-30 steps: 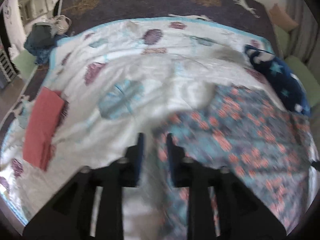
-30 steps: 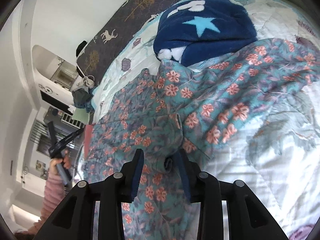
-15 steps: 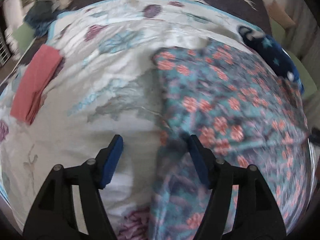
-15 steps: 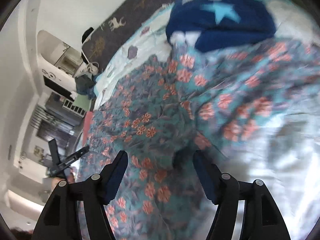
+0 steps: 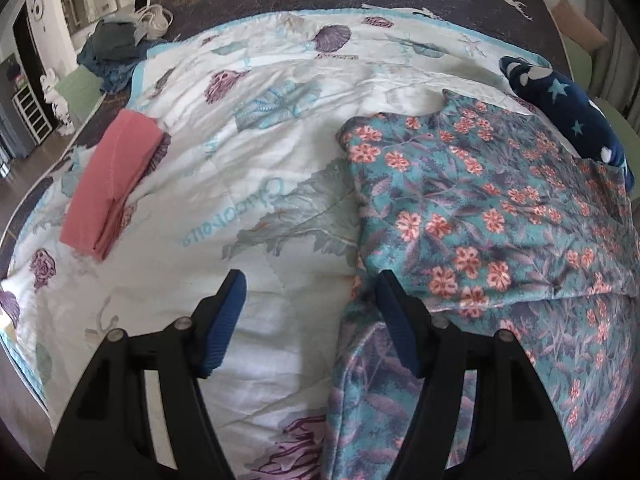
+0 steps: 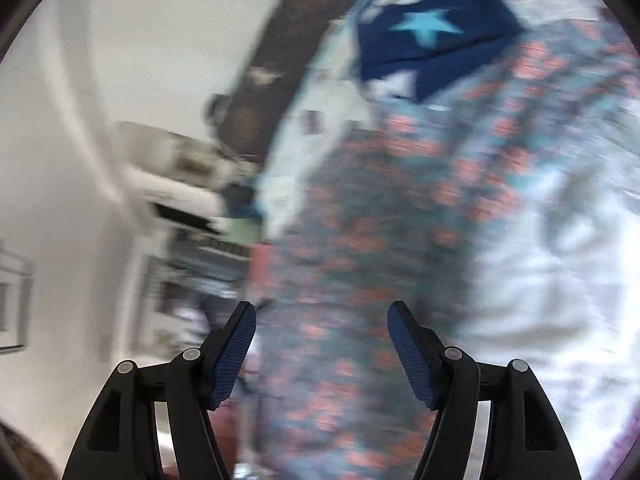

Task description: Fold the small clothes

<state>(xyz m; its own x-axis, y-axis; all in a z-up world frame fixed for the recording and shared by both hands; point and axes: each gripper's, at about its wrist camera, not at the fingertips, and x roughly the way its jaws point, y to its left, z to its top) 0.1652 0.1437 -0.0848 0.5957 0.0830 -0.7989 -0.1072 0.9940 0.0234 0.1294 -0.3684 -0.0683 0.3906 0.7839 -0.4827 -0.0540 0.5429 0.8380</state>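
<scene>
A floral garment [image 5: 472, 216], teal with coral flowers, lies spread on a white quilt [image 5: 248, 184] printed with shells and leaves, covering the right half of the left wrist view. One layer is folded over another, leaving a stepped edge near the front. The left gripper [image 5: 312, 300] hovers just above the quilt at the garment's left edge, its blue-padded fingers [image 5: 228, 312] wide apart and holding nothing. The right gripper [image 6: 322, 340] also stands wide apart and empty above the same cloth; its view is smeared by motion, so finer detail cannot be made out. A folded pink garment [image 5: 112, 180] sits well apart to the left, and a navy star-print fleece [image 5: 572, 120] lies touching the floral garment's far right corner. The floral fabric looks light, thin and limp, likely to sag and wrinkle when lifted, so pinching its corners or the doubled edge seems the surest hold.
</scene>
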